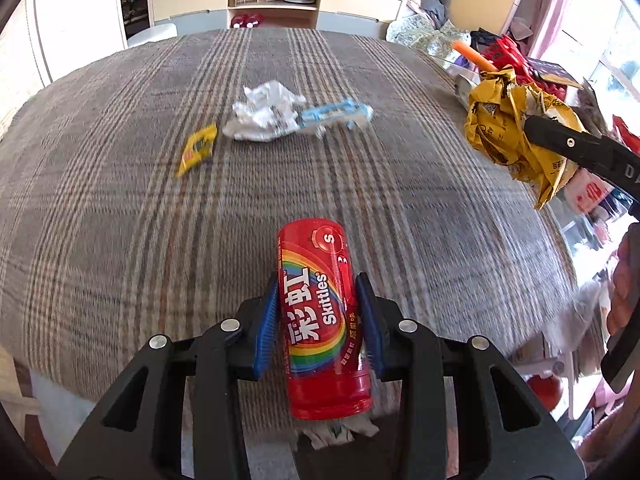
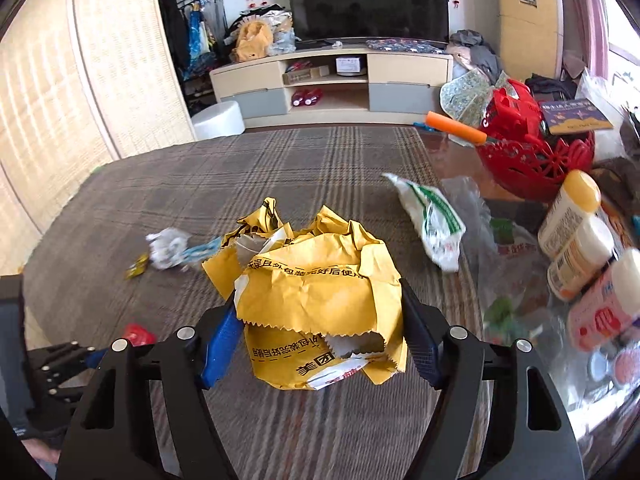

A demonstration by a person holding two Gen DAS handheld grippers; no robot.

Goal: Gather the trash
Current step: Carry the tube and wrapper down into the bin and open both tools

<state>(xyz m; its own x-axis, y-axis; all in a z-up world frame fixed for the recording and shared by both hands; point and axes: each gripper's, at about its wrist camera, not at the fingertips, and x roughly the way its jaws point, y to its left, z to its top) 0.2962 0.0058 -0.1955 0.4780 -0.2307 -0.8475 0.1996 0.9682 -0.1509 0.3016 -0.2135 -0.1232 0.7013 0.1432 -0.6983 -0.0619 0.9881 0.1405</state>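
My left gripper (image 1: 318,280) is shut on a red Skittles tube (image 1: 320,312), its blue pads pressing both sides above the plaid tablecloth (image 1: 120,240). My right gripper (image 2: 318,300) is shut on a crumpled yellow paper bag (image 2: 316,280), which is also visible at the right of the left wrist view (image 1: 500,120). On the cloth farther back lie a crumpled white paper (image 1: 264,114), a blue-and-white wrapper (image 1: 336,116) and a small yellow sachet (image 1: 198,148). A white-and-green plastic bag (image 2: 434,220) lies near the cloth's right edge.
A red openwork basket (image 2: 532,160) with an orange-handled tool (image 2: 454,124) stands on the glass table part at the right, beside several bottles (image 2: 572,216) and clear plastic. Beyond the table are a white stool (image 2: 218,118) and a TV stand (image 2: 332,80).
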